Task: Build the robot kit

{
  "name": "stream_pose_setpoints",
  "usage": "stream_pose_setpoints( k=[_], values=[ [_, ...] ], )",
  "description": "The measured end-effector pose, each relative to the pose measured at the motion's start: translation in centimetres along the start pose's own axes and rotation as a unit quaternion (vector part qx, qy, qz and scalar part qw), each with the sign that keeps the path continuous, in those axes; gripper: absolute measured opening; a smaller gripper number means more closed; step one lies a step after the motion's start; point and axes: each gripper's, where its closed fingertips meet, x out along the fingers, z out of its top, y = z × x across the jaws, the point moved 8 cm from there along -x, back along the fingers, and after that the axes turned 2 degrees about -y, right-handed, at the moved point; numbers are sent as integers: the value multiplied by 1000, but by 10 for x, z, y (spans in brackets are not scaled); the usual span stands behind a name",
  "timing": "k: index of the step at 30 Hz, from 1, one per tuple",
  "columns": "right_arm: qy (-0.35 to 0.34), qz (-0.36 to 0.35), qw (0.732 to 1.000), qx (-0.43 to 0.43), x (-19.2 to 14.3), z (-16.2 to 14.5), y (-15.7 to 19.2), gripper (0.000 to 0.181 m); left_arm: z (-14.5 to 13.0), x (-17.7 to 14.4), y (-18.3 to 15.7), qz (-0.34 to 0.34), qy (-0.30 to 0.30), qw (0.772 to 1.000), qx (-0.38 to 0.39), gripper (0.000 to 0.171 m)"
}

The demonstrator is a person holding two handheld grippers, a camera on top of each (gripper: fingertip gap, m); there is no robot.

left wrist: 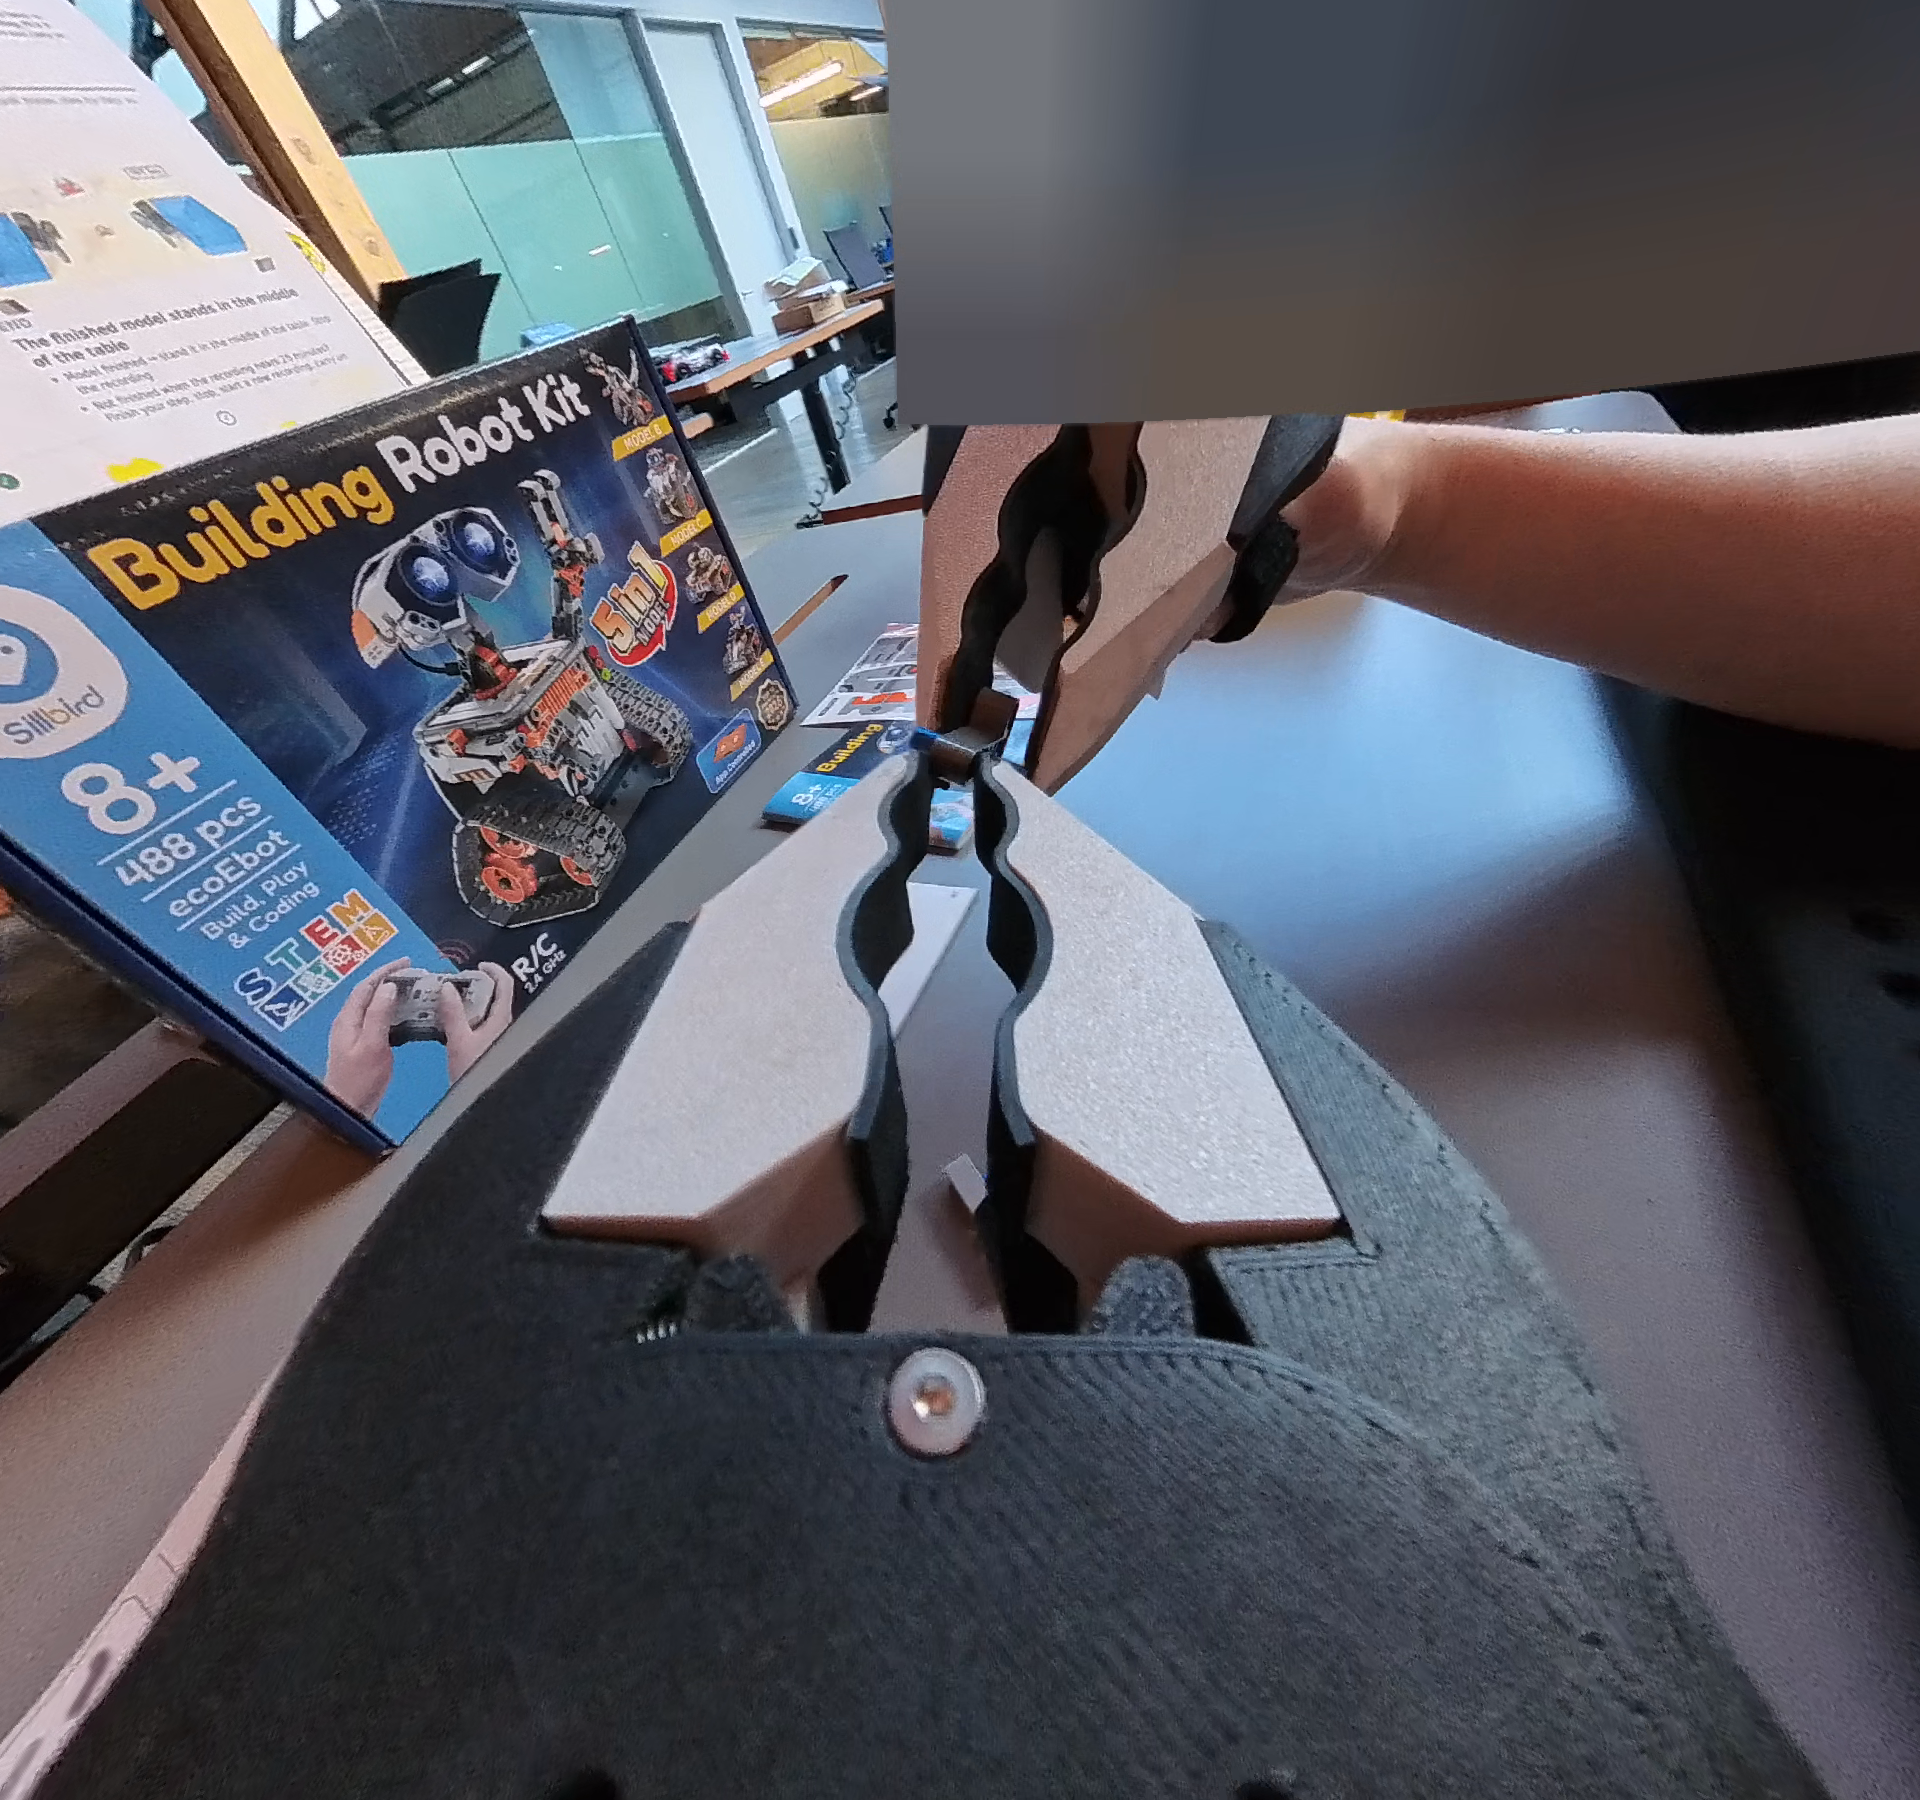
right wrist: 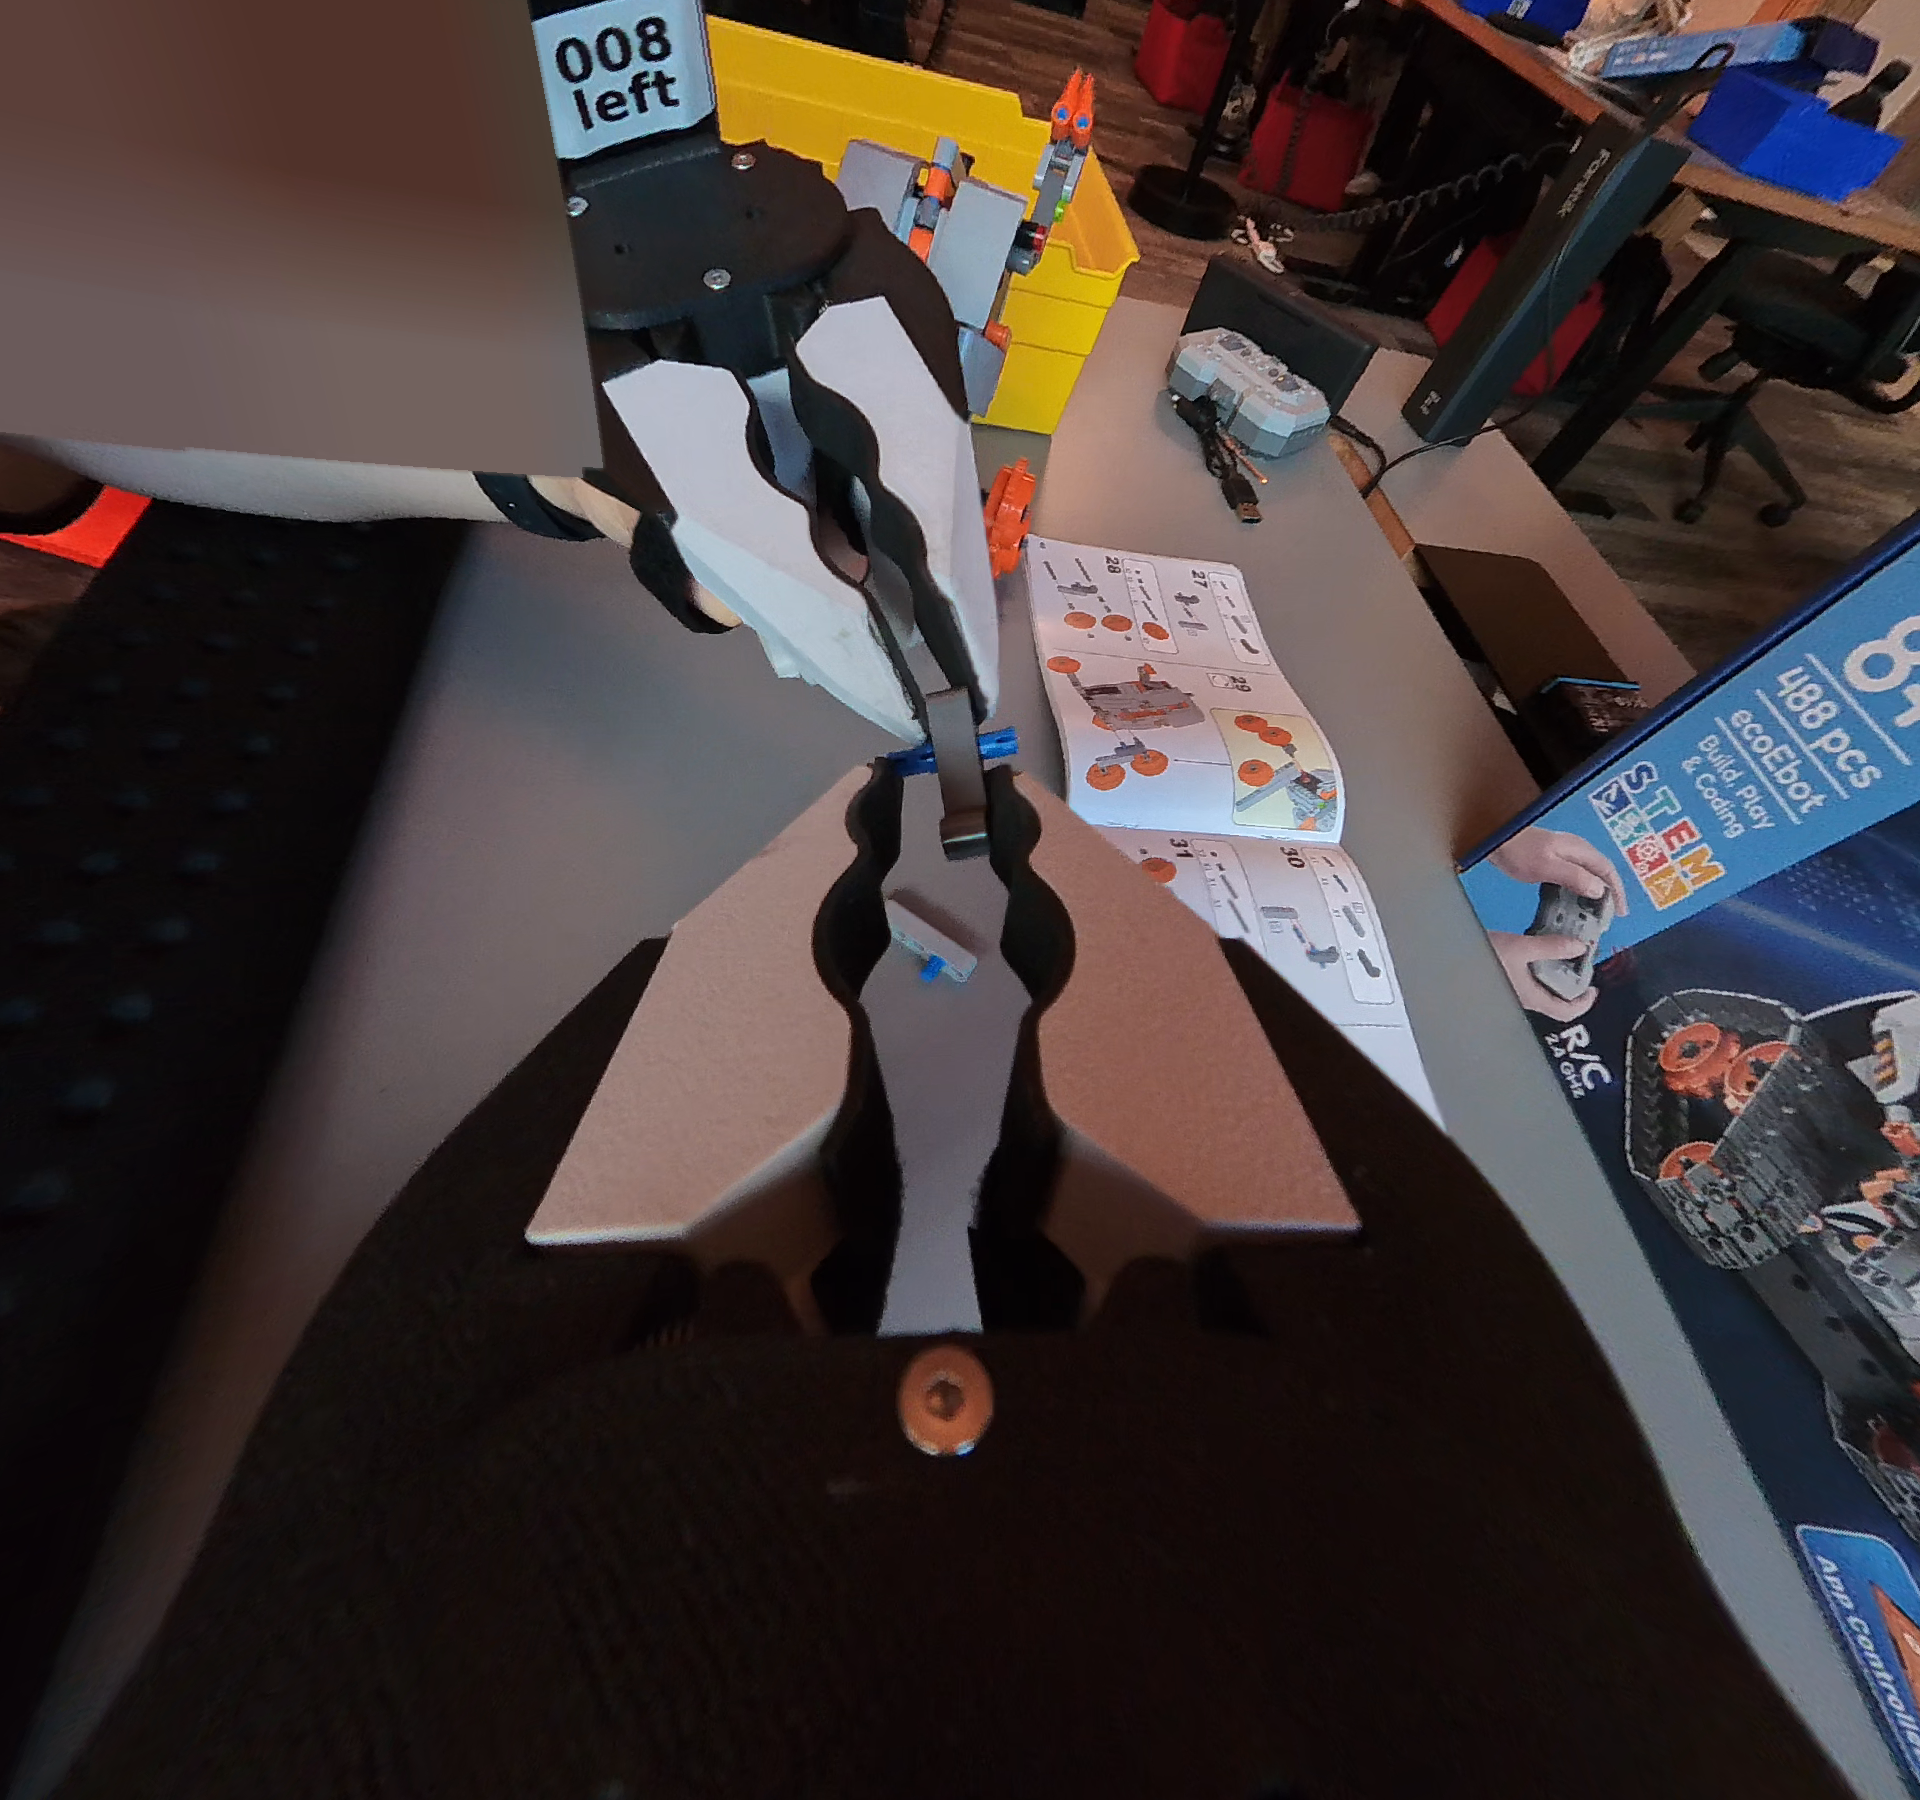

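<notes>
My left gripper (left wrist: 948,763) is shut on one end of a short grey beam (right wrist: 958,794), which has a blue pin (right wrist: 997,744) pushed crosswise through it. In the right wrist view the left gripper (right wrist: 940,701) comes down from above and the beam hangs from its tips. My right gripper (right wrist: 940,784) has its jaws nearly together around the beam, with its tips against the two ends of the blue pin. In the left wrist view the right gripper (left wrist: 997,742) reaches in from above and meets my left tips. A second small grey piece with a blue pin (right wrist: 935,945) lies on the table below.
A robot kit box (left wrist: 395,711) stands at one side of the grey table (right wrist: 623,815) and shows in the right wrist view (right wrist: 1766,919). Farther off are an open instruction booklet (right wrist: 1195,711), an orange gear (right wrist: 1008,514), a yellow bin (right wrist: 914,109), a partly built model (right wrist: 966,212) and a grey battery box (right wrist: 1247,389). My left and right fingertips are right by each other. Left tips and right tips are each some 25 cm from the partly built model (right wrist: 966,212).
</notes>
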Motion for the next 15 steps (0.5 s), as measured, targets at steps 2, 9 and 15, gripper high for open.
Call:
stream_pose_setpoints(
  k=[2,9,15],
  values=[
    [1,1,1000,2,0,0,0,15,0,0,0,0,2,1000,-1,7],
    [0,4,1000,6,0,-3,-1,15,-1,1,-1,6,8,1000,8,6],
    [7,17,1000,26,1,-4,-2,16,-2,2,-3,7,13,999,49,7]
  ],
)
